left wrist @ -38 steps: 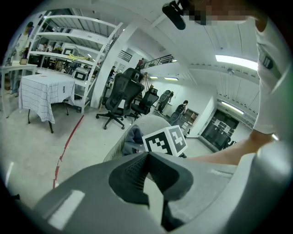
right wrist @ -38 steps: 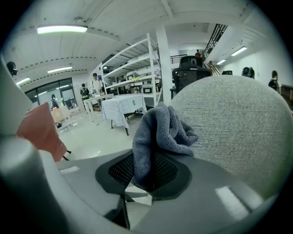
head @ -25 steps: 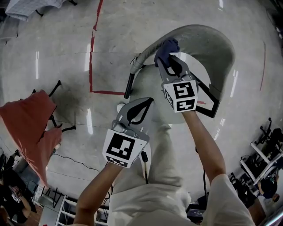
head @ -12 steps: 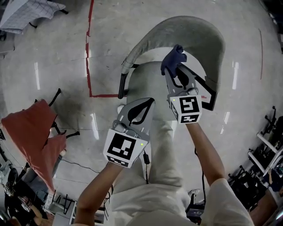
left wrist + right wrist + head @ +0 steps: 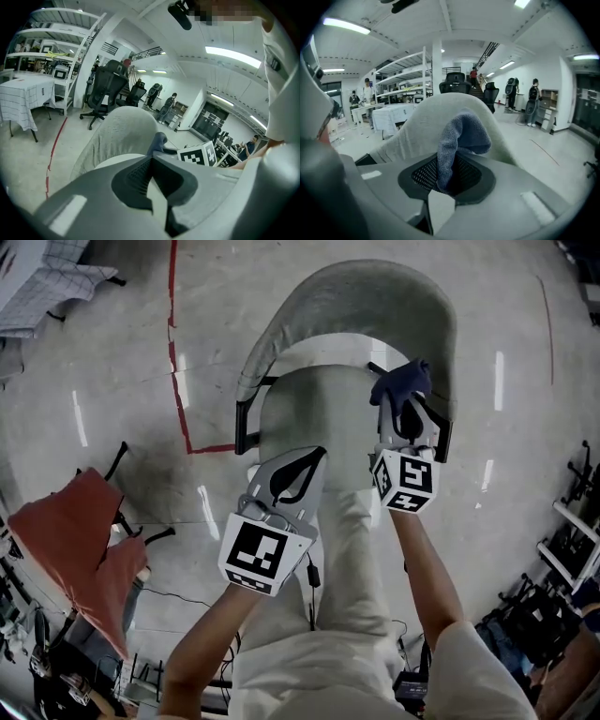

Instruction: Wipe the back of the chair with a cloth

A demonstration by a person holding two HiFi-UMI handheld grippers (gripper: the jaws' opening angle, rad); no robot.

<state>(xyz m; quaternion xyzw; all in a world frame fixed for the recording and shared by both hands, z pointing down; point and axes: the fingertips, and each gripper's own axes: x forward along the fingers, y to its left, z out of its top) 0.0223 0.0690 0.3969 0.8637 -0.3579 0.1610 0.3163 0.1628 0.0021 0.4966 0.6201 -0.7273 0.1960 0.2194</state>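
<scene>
**Hazards**

- The right gripper (image 5: 403, 411) has its fingers clamped on a single fold of the cloth (image 5: 401, 382). The rest of the cloth stands bunched above the fingers, as the right gripper view shows (image 5: 461, 136). The grip looks shallow. Drag against the rough fabric of the chair back (image 5: 356, 296) could pull the fold free.
- The bunch presents a small face to the fabric. Too steep an angle would bring the hard fingers onto the upholstery instead of the cloth.
- The cloth sits at 2 o'clock of the seat (image 5: 314, 409), by the right-hand end of the chair back and just beside the black armrest (image 5: 444, 439). A downward stroke here could snag on it.
- Nothing braces the chair. A firm push could turn or shift it.
- Contact between cloth and chair back cannot be confirmed from either view.

**Pose**

- Right forearm: enters the head view at 5 o'clock and reaches toward 1 o'clock, nearly straight, with the marker cube facing up.
- Left gripper (image 5: 286, 474): held over the near edge of the seat at 7 o'clock, well apart from the chair back. Its fingers are pressed together with nothing between them (image 5: 152, 176). The left forearm enters at 7 o'clock, with the elbow bent
</scene>
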